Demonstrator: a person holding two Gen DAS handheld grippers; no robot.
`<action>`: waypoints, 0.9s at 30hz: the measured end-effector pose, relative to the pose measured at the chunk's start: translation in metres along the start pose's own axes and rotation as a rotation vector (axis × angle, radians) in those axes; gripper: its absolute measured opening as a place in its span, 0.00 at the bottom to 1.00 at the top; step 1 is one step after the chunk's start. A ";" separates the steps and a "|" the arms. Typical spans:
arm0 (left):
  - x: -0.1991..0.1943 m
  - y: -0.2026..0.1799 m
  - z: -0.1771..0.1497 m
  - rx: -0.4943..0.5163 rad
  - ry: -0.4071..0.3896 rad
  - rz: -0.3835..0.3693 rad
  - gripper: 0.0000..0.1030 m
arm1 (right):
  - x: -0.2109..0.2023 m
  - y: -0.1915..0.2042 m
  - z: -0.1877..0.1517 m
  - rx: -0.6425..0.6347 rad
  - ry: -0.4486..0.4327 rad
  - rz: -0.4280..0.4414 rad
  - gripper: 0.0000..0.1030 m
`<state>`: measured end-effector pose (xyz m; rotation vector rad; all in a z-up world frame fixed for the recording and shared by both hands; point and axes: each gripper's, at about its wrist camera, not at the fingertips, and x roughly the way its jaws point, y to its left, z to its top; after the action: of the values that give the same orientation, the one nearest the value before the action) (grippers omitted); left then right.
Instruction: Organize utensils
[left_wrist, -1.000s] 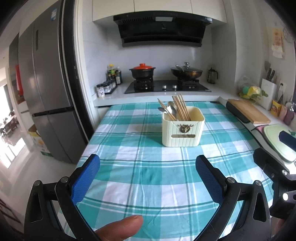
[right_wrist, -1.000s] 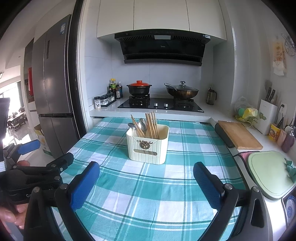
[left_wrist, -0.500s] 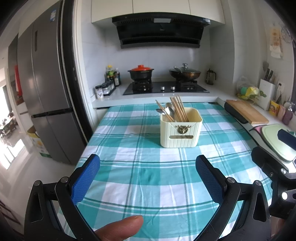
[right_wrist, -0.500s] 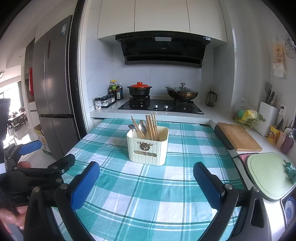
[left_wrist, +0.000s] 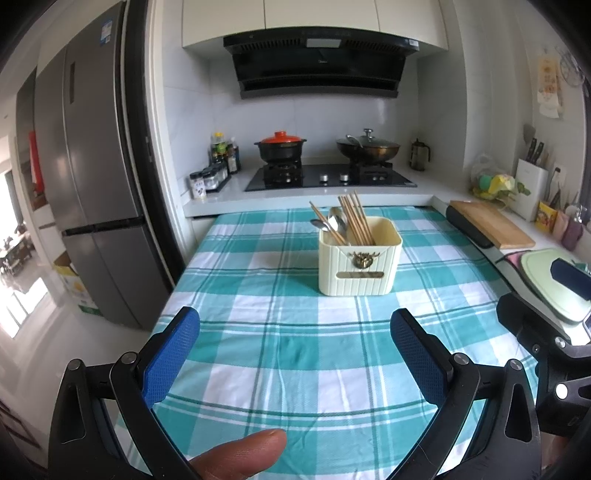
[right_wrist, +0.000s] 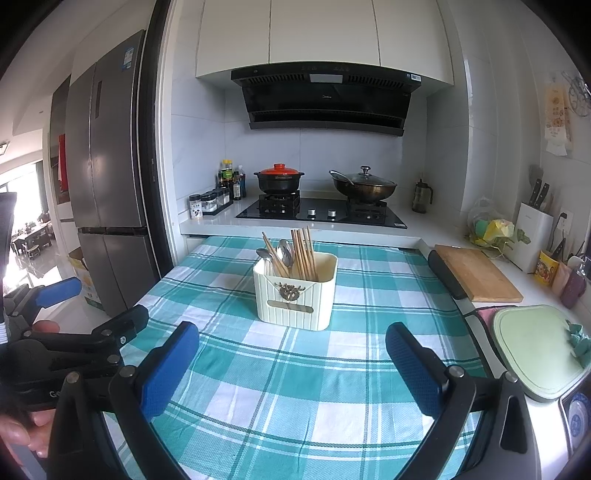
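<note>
A cream ribbed utensil holder (left_wrist: 360, 256) stands upright on the teal-and-white checked tablecloth (left_wrist: 295, 354) of the worktop, toward the far middle of the cloth, well apart from both tools. In it a bundle of wooden chopsticks (left_wrist: 354, 219) leans toward 11 o'clock, with metal spoons (left_wrist: 334, 223) just beside them on the left; all sit in the holder's left part. The left tool (left_wrist: 295, 343) hovers over the near cloth with its blue-padded fingers (left_wrist: 171, 354) wide apart and nothing between them, the holder at about 1 o'clock from it. The right tool (right_wrist: 291, 354) has its blue pads (right_wrist: 413, 369) spread as widely, also empty, with the holder (right_wrist: 295, 291) at 12 o'clock. Beyond the cloth, at 12 o'clock, a black pot with a red lid (right_wrist: 279, 179) and a lidded wok (right_wrist: 364, 184) sit on the gas hob (right_wrist: 321, 212). A wooden cutting board (right_wrist: 476, 273) lies at 2 o'clock on the side worktop, and a grey refrigerator (left_wrist: 96, 192) stands at 9 o'clock.
</note>
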<state>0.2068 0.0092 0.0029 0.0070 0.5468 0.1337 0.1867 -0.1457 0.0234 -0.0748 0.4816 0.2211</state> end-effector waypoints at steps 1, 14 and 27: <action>0.000 0.000 0.000 0.001 0.000 0.000 1.00 | -0.001 0.000 0.001 0.000 0.000 0.000 1.00; -0.003 -0.001 0.002 0.001 -0.003 0.002 1.00 | -0.001 0.002 0.003 -0.003 -0.002 0.000 1.00; -0.004 -0.002 0.002 0.001 -0.006 -0.001 1.00 | -0.001 0.004 0.003 -0.004 -0.001 -0.001 1.00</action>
<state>0.2046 0.0067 0.0070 0.0079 0.5408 0.1323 0.1863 -0.1412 0.0261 -0.0784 0.4806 0.2210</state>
